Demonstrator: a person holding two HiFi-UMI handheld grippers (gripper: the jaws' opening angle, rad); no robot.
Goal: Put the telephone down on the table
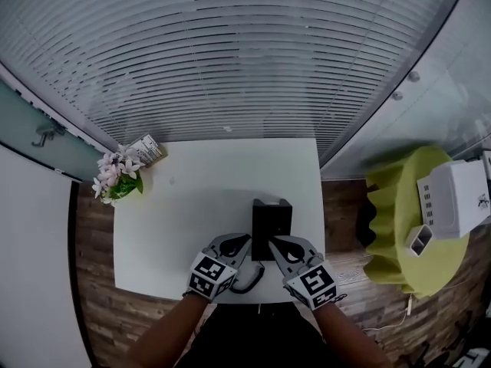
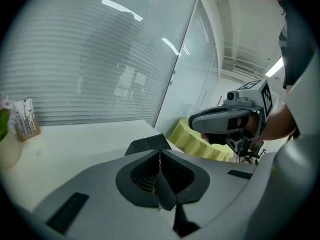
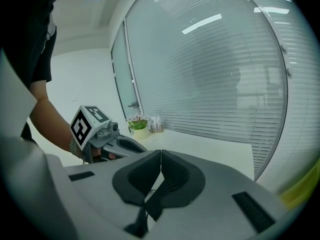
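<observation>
Just ahead of both grippers, near the front edge of the white table point(image 1: 199, 205): black telephone point(image 1: 271, 222), resting on the tabletop, long axis pointing away from the person toward the blinds point(image 1: 230, 52). Left gripper point(image 1: 244, 241): jaws pressed together on nothing, tip just beside the telephone's near left side. Right gripper point(image 1: 276, 244): jaws likewise closed and empty, tip over the telephone's near end, contact not determinable. In the left gripper view, telephone directly beyond the closed jaw tips, slightly to the left. Dark curved loop point(image 1: 249, 280) at the table's front edge between the two grippers, cord or handset, unclear which. Judged from this layout: telephone apparently set down already, neither gripper holding it, right gripper marginally nearer. Any further grasp probably across the short width, approached from the near end along the long axis.
</observation>
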